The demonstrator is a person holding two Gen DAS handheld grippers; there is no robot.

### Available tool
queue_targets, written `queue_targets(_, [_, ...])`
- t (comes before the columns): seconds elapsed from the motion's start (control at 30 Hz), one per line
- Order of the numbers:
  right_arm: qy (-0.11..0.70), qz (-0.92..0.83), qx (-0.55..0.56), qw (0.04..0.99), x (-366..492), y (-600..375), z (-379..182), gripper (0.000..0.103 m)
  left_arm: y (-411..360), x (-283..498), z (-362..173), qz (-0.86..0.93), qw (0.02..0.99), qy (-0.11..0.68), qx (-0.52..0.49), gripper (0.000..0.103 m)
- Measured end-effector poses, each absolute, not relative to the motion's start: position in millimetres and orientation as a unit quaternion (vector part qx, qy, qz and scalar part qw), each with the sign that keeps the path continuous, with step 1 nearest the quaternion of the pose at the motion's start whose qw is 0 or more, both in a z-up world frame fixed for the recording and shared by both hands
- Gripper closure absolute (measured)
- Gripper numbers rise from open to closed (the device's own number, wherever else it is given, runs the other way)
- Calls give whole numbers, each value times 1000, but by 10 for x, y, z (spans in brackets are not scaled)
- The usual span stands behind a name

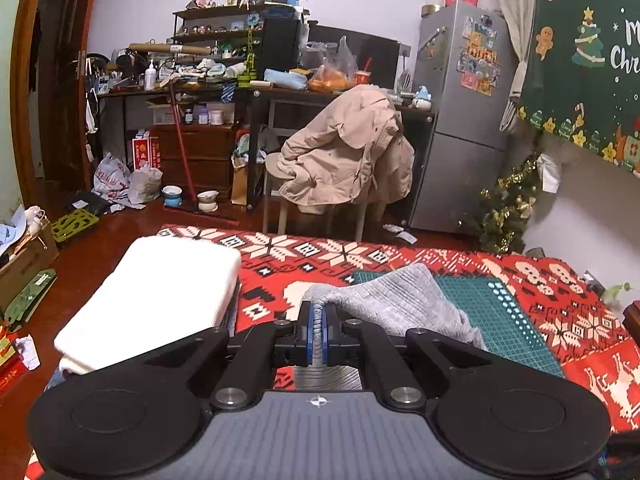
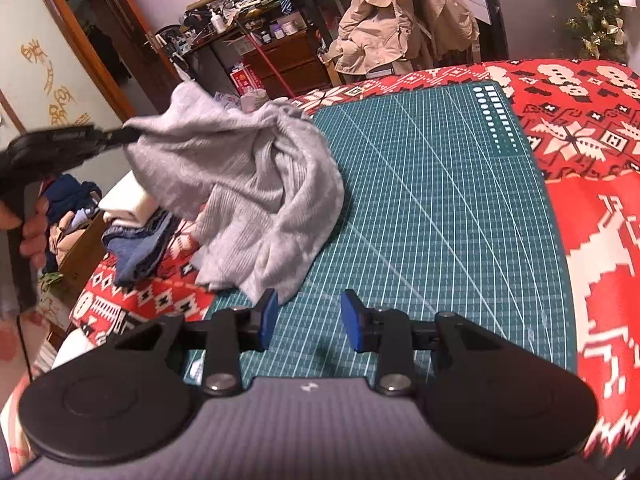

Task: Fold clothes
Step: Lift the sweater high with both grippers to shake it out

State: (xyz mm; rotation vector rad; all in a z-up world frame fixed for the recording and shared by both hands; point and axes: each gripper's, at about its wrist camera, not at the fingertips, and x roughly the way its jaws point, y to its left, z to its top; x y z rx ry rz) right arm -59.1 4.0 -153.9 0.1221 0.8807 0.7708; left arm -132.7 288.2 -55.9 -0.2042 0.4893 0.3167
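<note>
While one end of the gray sweater is lifted up in the air, the rest of it droops down onto the green cutting mat. Its low part lies bunched on the left side of the mat and spills a little onto the red patterned blanket. The left claw is pinched tight on a fold of the sweater, with gray knit squeezed between its blue pads. In the right wrist view you can see that claw from the side, held by a hand, with the cloth hanging from its tip.

The right claw is wide apart and holds nothing. It hangs over the mat, and its left finger is just beside the bottom edge of the sweater.

Left of the sweater sits a white folded stack on top of some blue clothes. Farther back there is a tan coat thrown over a stool, a silver fridge and a small Christmas tree.
</note>
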Motion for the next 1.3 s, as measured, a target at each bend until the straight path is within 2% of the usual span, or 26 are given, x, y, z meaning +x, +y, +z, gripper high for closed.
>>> queue_targets(0.43, [432, 362, 107, 819, -218, 459, -1666, 65, 2890, -1359, -588, 152, 951, 250, -100, 99])
queue_targets(0.9, [398, 393, -31, 828, -523, 847, -1828, 66, 2847, -1347, -595, 148, 950, 258, -95, 99])
queue_targets(0.93, [397, 390, -40, 830, -517, 884, -1851, 74, 2845, -1346, -583, 148, 950, 257, -93, 99])
queue_targets(0.97, [394, 386, -44, 833, -508, 881, -1848, 91, 2842, -1348, -568, 147, 951, 257, -92, 99])
queue_targets(1.0, [390, 382, -41, 837, -495, 839, -1820, 94, 2836, -1354, -549, 145, 951, 255, -92, 99])
queue_targets(1.17, [365, 361, -27, 858, -430, 632, -1681, 98, 2806, -1382, -445, 138, 955, 246, -89, 99])
queue_targets(1.3, [330, 328, -4, 885, -305, 328, -1417, 98, 2696, -1366, -264, 126, 966, 205, -95, 100])
